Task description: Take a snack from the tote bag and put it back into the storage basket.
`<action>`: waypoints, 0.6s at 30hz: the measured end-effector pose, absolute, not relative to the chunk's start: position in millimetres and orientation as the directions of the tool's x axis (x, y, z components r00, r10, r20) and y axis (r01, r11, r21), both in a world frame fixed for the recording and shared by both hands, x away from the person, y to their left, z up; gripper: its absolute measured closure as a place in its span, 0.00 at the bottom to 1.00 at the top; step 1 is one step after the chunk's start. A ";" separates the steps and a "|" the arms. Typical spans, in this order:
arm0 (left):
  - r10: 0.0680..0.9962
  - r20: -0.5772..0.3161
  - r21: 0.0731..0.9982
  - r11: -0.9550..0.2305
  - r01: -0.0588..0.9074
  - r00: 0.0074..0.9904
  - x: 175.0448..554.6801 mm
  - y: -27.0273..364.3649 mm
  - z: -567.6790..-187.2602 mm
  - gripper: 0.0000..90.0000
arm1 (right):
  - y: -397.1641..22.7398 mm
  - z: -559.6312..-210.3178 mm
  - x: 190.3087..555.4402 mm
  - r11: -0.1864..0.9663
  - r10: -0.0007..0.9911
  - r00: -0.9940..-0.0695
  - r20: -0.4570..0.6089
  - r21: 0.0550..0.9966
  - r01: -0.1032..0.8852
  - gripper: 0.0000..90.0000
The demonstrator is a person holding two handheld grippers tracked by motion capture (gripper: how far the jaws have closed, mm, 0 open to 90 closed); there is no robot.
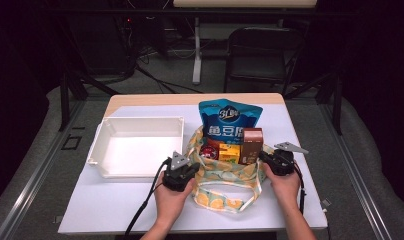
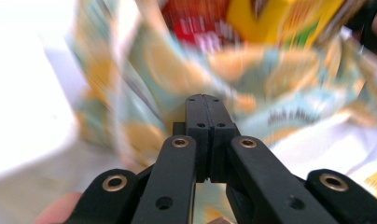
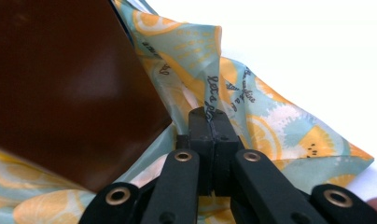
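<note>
Both jaw pairs pinched shut on cloth: left gripper (image 1: pixel 186 168) on the bag's (image 1: pixel 224 172) left rim, right gripper (image 1: pixel 266 159) on its right rim. Bag sits just right of the white tray (image 1: pixel 104 149).

Risks, as I judge them: thin slippery cloth could slide out of the pads, and an uneven pull could tip the brown carton (image 1: pixel 252 145) or blue pouch (image 1: pixel 229 124) out.

Count: 1 bag, 1 tray, 1 pouch, 1 brown carton, 1 yellow box (image 1: pixel 229 152), 1 red pack (image 1: pixel 209 152).
</note>
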State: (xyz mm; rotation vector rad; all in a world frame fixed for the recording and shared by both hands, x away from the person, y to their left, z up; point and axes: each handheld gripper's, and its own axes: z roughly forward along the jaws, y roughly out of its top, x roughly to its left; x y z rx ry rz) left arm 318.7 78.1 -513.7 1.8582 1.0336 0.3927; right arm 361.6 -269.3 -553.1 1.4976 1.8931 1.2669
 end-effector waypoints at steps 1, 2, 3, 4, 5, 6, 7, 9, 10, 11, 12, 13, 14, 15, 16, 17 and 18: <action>0.795 -0.157 0.860 -0.182 0.478 0.586 320.1 81.5 -507.9 0.92 | -269.8 -551.8 360.4 0.018 0.918 -0.343 0.200 0.842 0.540 1.00; 0.800 -0.160 0.867 -0.166 0.470 0.578 322.3 84.5 -502.6 0.88 | -269.5 -550.8 359.3 0.017 0.917 -0.346 0.199 0.846 0.533 1.00; 0.802 -0.171 0.874 -0.145 0.464 0.573 325.0 86.6 -498.1 0.84 | -269.6 -549.6 358.0 0.020 0.916 -0.350 0.197 0.848 0.530 1.00; 0.811 -0.164 0.877 -0.141 0.460 0.561 328.0 87.6 -494.1 0.79 | -269.1 -548.8 356.7 0.017 0.915 -0.352 0.198 0.852 0.523 1.00; 0.826 -0.154 0.879 -0.137 0.457 0.543 331.4 86.8 -491.2 0.73 | -268.3 -548.2 355.4 0.010 0.912 -0.355 0.203 0.857 0.516 1.00; 0.834 -0.144 0.879 -0.140 0.456 0.533 335.4 85.7 -489.1 0.65 | -268.6 -547.2 354.1 0.017 0.910 -0.363 0.199 0.857 0.514 1.00; 0.838 -0.142 0.872 -0.146 0.467 0.527 340.3 83.5 -488.4 0.56 | -268.0 -546.7 352.9 0.010 0.910 -0.362 0.203 0.861 0.508 1.00; 0.855 -0.116 0.849 -0.179 0.498 0.506 351.4 76.6 -490.0 0.43 | -268.6 -545.1 350.7 0.009 0.907 -0.368 0.205 0.865 0.503 1.00; 0.858 -0.109 0.841 -0.190 0.506 0.502 356.6 73.7 -491.6 0.42 | -269.7 -544.0 349.6 0.021 0.907 -0.374 0.196 0.864 0.503 1.00; 0.860 -0.100 0.832 -0.205 0.516 0.501 361.9 70.6 -493.5 0.42 | -269.4 -543.6 348.8 0.010 0.904 -0.375 0.204 0.867 0.498 1.00; 0.862 -0.091 0.818 -0.220 0.531 0.499 366.6 67.6 -495.6 0.43 | -268.9 -543.6 347.9 -0.002 0.905 -0.369 0.211 0.870 0.493 1.00; 0.864 -0.087 0.807 -0.230 0.543 0.496 370.5 64.6 -498.4 0.48 | -268.6 -543.4 347.4 -0.005 0.900 -0.378 0.216 0.873 0.488 1.00; 0.863 -0.085 0.800 -0.239 0.550 0.498 373.4 63.1 -500.9 0.56 | -268.6 -542.7 346.4 0.010 0.903 -0.378 0.203 0.872 0.490 1.00; 0.866 -0.093 0.799 -0.230 0.556 0.492 374.6 63.2 -502.6 0.68 | -268.3 -542.0 345.7 0.017 0.901 -0.386 0.199 0.873 0.488 1.00; 0.865 -0.106 0.798 -0.220 0.561 0.491 375.2 64.6 -503.6 0.80 | -267.8 -541.8 345.1 0.018 0.902 -0.386 0.195 0.874 0.485 1.00; 0.864 -0.118 0.797 -0.212 0.565 0.490 375.5 65.8 -504.6 0.91 | -267.7 -541.4 344.7 0.015 0.900 -0.389 0.198 0.876 0.481 1.00; 0.863 -0.127 0.796 -0.206 0.569 0.489 375.6 66.8 -505.8 0.96 | -268.0 -540.8 344.3 0.010 0.900 -0.388 0.201 0.879 0.477 1.00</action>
